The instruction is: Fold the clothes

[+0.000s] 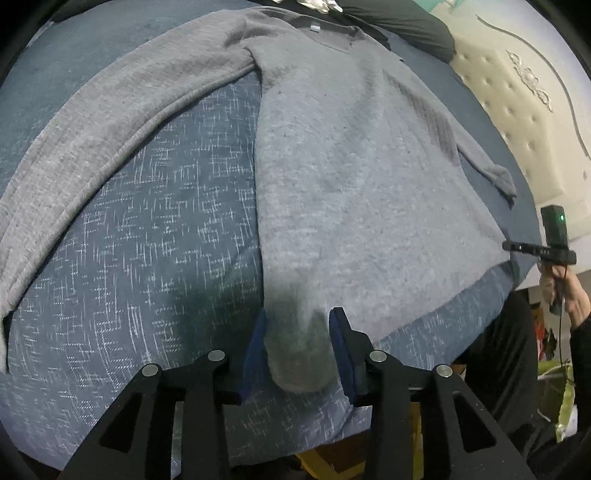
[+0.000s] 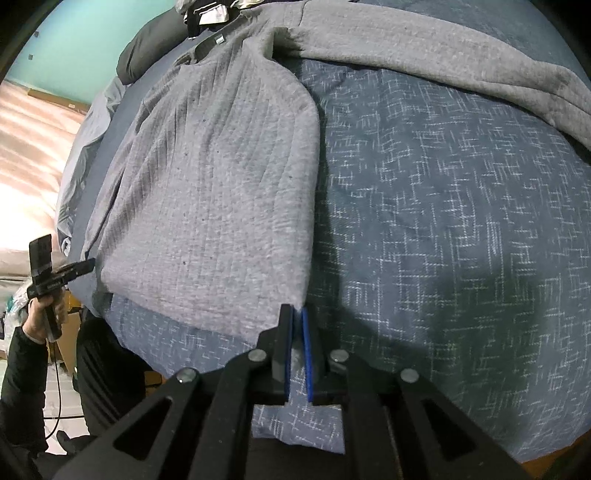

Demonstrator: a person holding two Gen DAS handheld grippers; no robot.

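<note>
A grey knit sweater point(image 1: 351, 166) lies spread on a blue patterned bedspread point(image 1: 166, 221), collar away from me and one long sleeve point(image 1: 110, 122) stretched out sideways. My left gripper point(image 1: 297, 325) is shut on a bunched fold at the sweater's bottom corner; the fabric runs back between the blue pads point(image 1: 338, 332). In the right wrist view the sweater point(image 2: 214, 184) fills the left half. My right gripper point(image 2: 297, 310) has its jaws almost together, pinching the tip of the hem corner. Each view shows the other gripper point(image 1: 546, 251) point(image 2: 55, 273) in a hand near the opposite corner.
A padded cream headboard point(image 1: 517, 110) stands at the right of the left wrist view, with dark clothing point(image 1: 406, 29) piled beyond the collar. The bed edge runs just under both grippers. A person's dark sleeve point(image 2: 22, 369) and cluttered floor lie beside the bed.
</note>
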